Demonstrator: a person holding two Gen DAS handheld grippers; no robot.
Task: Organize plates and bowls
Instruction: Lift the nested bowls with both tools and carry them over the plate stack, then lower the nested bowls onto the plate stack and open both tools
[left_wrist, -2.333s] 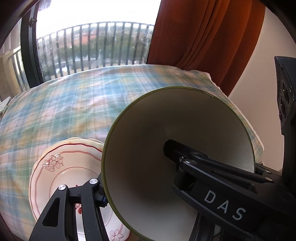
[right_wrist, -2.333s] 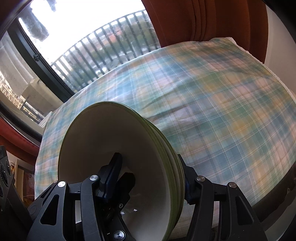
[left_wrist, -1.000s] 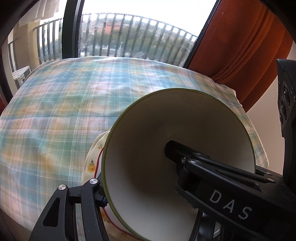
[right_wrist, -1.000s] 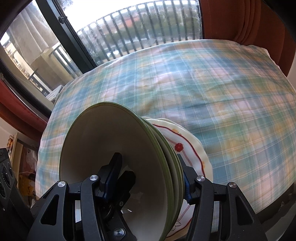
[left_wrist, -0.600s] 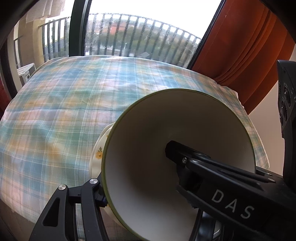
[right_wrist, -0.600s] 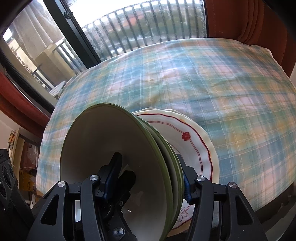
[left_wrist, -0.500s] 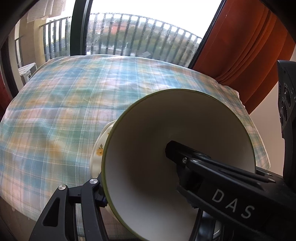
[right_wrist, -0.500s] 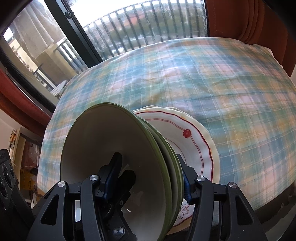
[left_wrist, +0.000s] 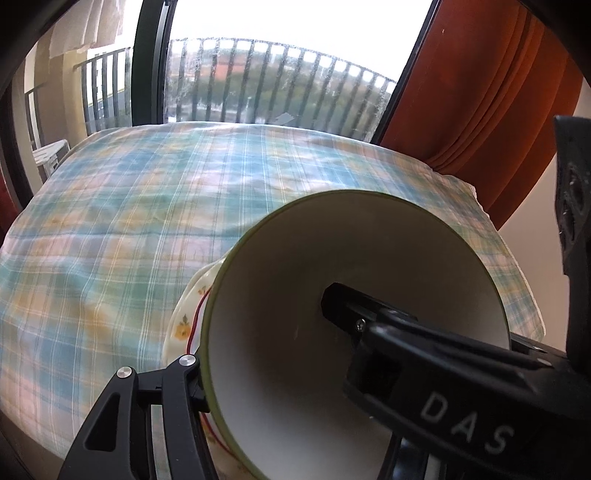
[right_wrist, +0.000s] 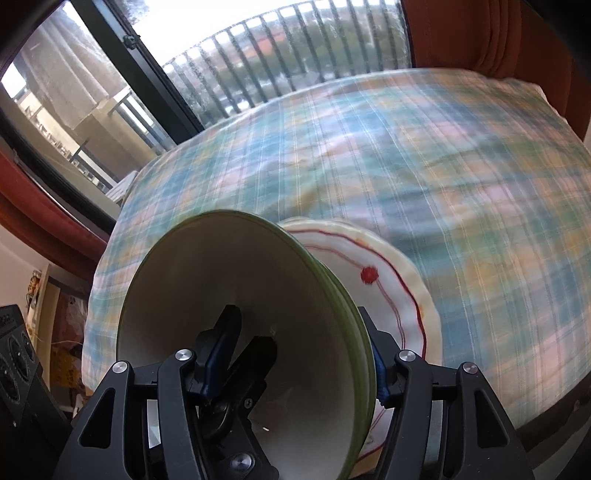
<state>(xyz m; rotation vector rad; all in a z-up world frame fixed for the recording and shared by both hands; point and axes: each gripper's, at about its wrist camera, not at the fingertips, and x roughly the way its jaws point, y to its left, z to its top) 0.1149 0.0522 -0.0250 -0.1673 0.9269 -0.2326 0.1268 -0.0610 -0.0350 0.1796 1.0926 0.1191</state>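
Over one floral plate, both tongs clamp stacked green-rimmed bowls.

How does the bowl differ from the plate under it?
The bowl is plain cream inside with a green rim; the plate is white with a red line and a red flower. The bowl is deep, the plate shallow. Both grippers clamp the bowl's wall; the plate lies on the cloth. Both are round dishes.

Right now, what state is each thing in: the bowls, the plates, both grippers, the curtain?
Green-rimmed bowls: stacked, tilted, gripped on both sides.
Floral plates: on the tablecloth, partly hidden behind the bowls.
Left gripper: shut on the rim.
Right gripper: shut on the rim.
Orange curtain: drawn aside.
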